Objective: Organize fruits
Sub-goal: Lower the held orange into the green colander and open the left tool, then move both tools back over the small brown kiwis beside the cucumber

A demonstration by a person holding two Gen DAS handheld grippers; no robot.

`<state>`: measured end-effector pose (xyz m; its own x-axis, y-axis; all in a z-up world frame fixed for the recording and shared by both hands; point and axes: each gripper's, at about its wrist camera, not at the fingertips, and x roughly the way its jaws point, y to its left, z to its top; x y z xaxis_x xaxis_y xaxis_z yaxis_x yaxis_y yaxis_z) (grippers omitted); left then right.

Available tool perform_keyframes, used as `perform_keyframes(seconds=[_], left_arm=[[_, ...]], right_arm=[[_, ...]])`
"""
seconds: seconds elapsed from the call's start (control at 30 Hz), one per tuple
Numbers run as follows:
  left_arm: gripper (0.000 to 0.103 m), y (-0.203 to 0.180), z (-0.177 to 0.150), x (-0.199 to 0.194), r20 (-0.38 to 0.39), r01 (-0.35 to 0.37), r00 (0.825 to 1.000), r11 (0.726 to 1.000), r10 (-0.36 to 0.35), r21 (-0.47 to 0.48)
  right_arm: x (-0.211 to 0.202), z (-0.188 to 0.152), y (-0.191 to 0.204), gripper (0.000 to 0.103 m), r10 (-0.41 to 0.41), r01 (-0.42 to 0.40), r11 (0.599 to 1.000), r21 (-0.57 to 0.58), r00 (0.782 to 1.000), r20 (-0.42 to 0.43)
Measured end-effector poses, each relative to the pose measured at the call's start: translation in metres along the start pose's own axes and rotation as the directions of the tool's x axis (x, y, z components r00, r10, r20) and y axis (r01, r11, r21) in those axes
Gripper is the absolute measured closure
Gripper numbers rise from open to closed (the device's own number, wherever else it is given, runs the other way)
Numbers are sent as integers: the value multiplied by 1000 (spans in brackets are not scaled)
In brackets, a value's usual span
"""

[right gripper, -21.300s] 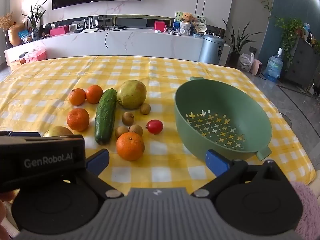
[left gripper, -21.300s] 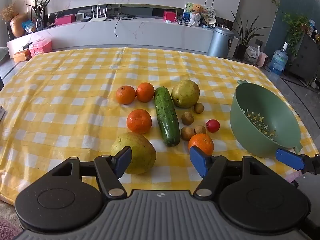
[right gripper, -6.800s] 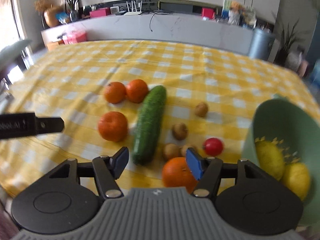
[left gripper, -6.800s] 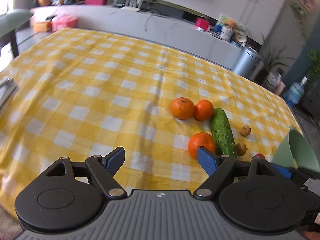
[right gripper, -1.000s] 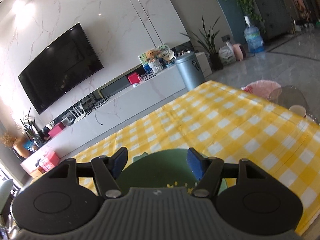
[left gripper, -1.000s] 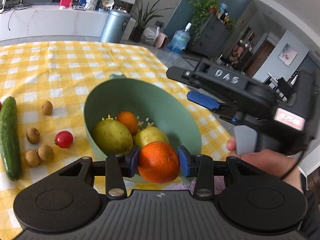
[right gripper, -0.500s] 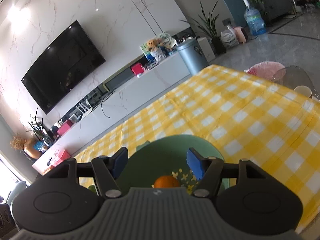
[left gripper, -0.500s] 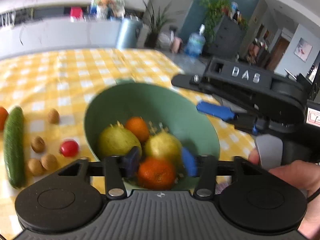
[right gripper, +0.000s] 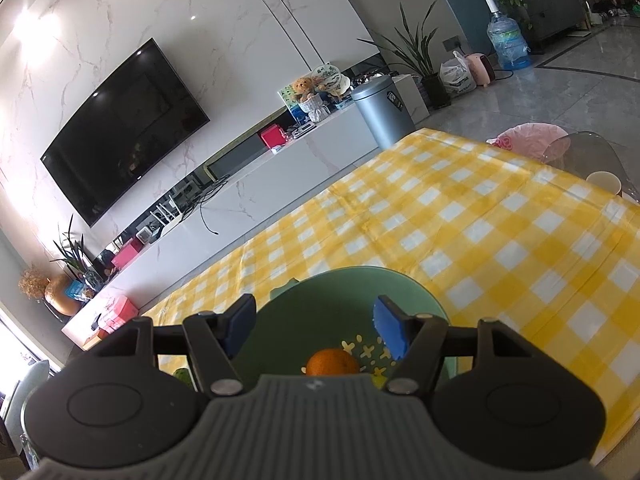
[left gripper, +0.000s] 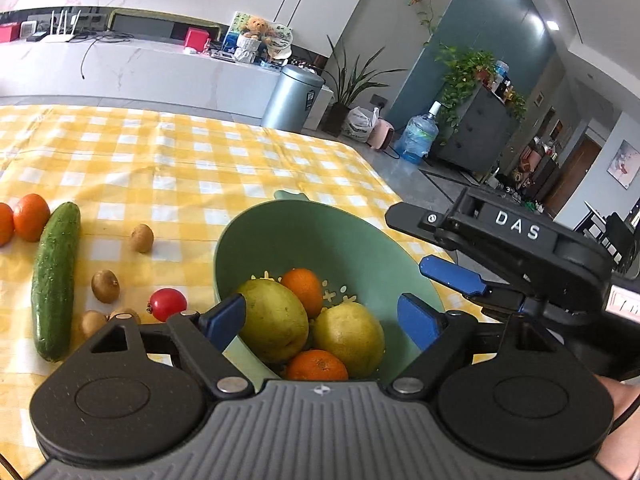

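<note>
A green colander bowl (left gripper: 280,232) sits on the yellow checked tablecloth. It holds two pears (left gripper: 276,322), an orange at the back (left gripper: 305,287) and an orange at the near side (left gripper: 316,365). My left gripper (left gripper: 320,320) is open and empty just above the bowl's near rim. My right gripper (left gripper: 452,278) shows in the left wrist view at the bowl's right side; in its own view it (right gripper: 316,326) is open and empty above the bowl (right gripper: 320,296), with one orange (right gripper: 333,362) below.
Left of the bowl lie a cucumber (left gripper: 56,276), two oranges (left gripper: 31,216), several kiwis (left gripper: 105,286) and a small red fruit (left gripper: 168,304). The table's right edge is close behind the bowl. A white cabinet and a bin (left gripper: 292,98) stand beyond the table.
My left gripper opened and let go of the orange, which now lies in the bowl at the near side. The right gripper stayed open over the bowl.
</note>
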<state>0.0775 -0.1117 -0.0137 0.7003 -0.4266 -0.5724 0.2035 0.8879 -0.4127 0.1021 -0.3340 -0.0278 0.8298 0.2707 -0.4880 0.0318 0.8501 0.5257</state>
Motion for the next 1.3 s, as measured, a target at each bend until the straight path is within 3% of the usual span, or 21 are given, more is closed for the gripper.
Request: perform_keyframes(seconds=[0.23, 0.4, 0.53, 0.67, 0.8, 0.93, 1.03, 1.13, 1.3], left_arm=[[3, 7, 10, -14, -13, 5, 1000, 999, -6, -52], [3, 5, 11, -29, 0, 14, 1000, 1000, -14, 18], [3, 4, 13, -44, 27, 1, 1000, 1000, -2, 19], [3, 14, 17, -65, 63, -55, 996, 998, 55, -1], [3, 32, 17, -85, 52, -123, 991, 992, 124, -14], [3, 59, 18, -105, 46, -221, 973, 974, 224, -54], [4, 88, 20, -115, 21, -281, 959, 956, 284, -88], [5, 114, 20, -119, 14, -331, 941, 930, 337, -159], [5, 150, 15, -118, 0, -340, 938, 916, 348, -215]], right_arm=[[-5, -2, 7, 40, -7, 7, 999, -34, 1000, 12], [-9, -2, 18, 40, -16, 18, 996, -82, 1000, 20], [-15, -3, 30, 40, -11, 12, 992, -128, 1000, 10], [-19, -7, 52, 40, 7, -13, 978, -206, 999, -31], [-23, -17, 85, 40, 18, -32, 951, -309, 999, -49], [-25, -31, 113, 40, 48, -71, 934, -351, 996, -72], [-24, -46, 131, 40, 54, -87, 903, -421, 995, -89], [-20, -63, 149, 50, 42, -94, 854, -511, 993, -112], [-10, -97, 175, 56, 29, -118, 742, -660, 989, -144]])
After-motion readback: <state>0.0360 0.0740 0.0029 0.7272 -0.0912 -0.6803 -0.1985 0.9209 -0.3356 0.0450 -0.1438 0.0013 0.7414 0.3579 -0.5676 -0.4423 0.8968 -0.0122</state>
